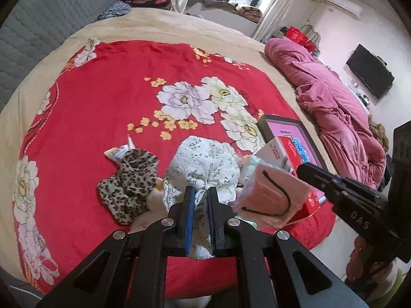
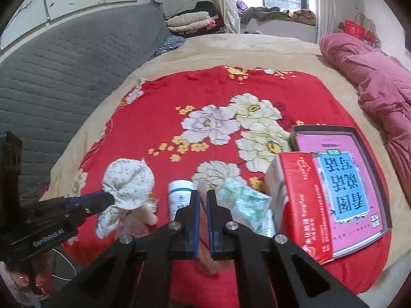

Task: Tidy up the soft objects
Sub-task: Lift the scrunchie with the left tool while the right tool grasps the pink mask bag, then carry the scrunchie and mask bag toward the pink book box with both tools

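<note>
My left gripper (image 1: 201,191) is shut on a white floral quilted cloth (image 1: 205,163) and holds it lifted over the red floral blanket (image 1: 115,97); the cloth also shows in the right wrist view (image 2: 127,184). My right gripper (image 2: 203,193) is shut on a pink pouch with a black cord (image 1: 272,196), whose edge shows between its pads (image 2: 203,254). A leopard-print cloth (image 1: 131,179) lies left of the floral cloth. A cream plush toy (image 2: 146,214) lies under the floral cloth.
A red and white box (image 2: 303,205) leans on a dark tray with a pink printed sheet (image 2: 341,174). A white bottle (image 2: 179,197) and a mint-green packet (image 2: 244,205) lie ahead. A pink quilt (image 1: 334,107) lies at right, a grey headboard (image 2: 64,71) at left.
</note>
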Available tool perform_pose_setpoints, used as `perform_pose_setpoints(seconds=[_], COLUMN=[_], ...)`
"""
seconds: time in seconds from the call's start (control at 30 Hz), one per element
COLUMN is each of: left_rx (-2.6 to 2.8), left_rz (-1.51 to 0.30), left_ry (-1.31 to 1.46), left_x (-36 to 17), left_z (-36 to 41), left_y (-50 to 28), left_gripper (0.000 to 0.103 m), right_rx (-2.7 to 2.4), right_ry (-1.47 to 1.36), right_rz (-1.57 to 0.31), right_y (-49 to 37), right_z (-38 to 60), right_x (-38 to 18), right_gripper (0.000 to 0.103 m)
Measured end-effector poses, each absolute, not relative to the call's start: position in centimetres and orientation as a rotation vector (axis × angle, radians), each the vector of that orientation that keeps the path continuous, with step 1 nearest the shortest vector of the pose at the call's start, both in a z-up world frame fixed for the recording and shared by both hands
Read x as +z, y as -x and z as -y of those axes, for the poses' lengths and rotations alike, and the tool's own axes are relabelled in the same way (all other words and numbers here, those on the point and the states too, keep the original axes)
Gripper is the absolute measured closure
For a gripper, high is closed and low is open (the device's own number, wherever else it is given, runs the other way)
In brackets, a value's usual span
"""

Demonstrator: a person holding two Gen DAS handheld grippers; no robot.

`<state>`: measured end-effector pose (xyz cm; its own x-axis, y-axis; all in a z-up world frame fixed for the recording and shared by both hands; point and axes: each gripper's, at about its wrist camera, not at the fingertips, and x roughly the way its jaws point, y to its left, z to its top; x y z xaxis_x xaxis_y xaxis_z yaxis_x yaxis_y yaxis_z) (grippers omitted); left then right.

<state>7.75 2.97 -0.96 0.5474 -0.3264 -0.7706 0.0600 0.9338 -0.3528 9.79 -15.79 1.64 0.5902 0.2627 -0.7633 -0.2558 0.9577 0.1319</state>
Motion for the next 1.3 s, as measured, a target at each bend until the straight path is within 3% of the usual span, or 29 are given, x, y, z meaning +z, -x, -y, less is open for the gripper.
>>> perform_pose_setpoints(seconds=[0.43,0.47,0.53,0.6,0.63,1.17,1.23,1.3], left_rx=[-0.28,-0.282,-0.289,-0.292,-0.296,-0.326,-0.328,-0.328], left_rz=[-0.992,-0.993,-0.996,-0.997,-0.998,-1.012,-1.011,-1.012], left_ry=[0.265,0.264,0.261,0.256,0.254,0.259,0.264,0.263], left_x=[-1.3,-1.3,-1.4,-1.4,-1.5,-2.1,-2.2,-2.3], left_z=[-0.7,-0.6,-0.4,-0.2,-0.1,0.5,0.5,0.5], left_y=[-7.3,-7.3,-7.3,-7.3,-7.3,-8.0,-8.1,-8.3], left_gripper=[0.093,0.093,0.093,0.093,0.093,0.093,0.093,0.093], right_rx=[0.257,0.246,0.23,0.246,0.243,0.233,0.242,0.24], right_ry=[0.063,0.063,0.034,-0.007,-0.028,-0.049,-0.055,-0.044], right_rz=[-0.969,-0.972,-0.969,-0.975,-0.971,-1.078,-1.092,-1.091], right_y=[-8.6,-8.6,-8.6,-8.8,-8.8,-12.5,-12.6,-12.6], right_z=[18.4,18.5,19.1,19.7,20.1,19.6,19.3,18.9], right_x=[-2.5,-2.6,-2.5,-2.6,-2.5,-5.9,-6.3,-6.6], right_gripper=[0.096,0.093,0.076,0.046,0.045,0.045,0.056,0.076])
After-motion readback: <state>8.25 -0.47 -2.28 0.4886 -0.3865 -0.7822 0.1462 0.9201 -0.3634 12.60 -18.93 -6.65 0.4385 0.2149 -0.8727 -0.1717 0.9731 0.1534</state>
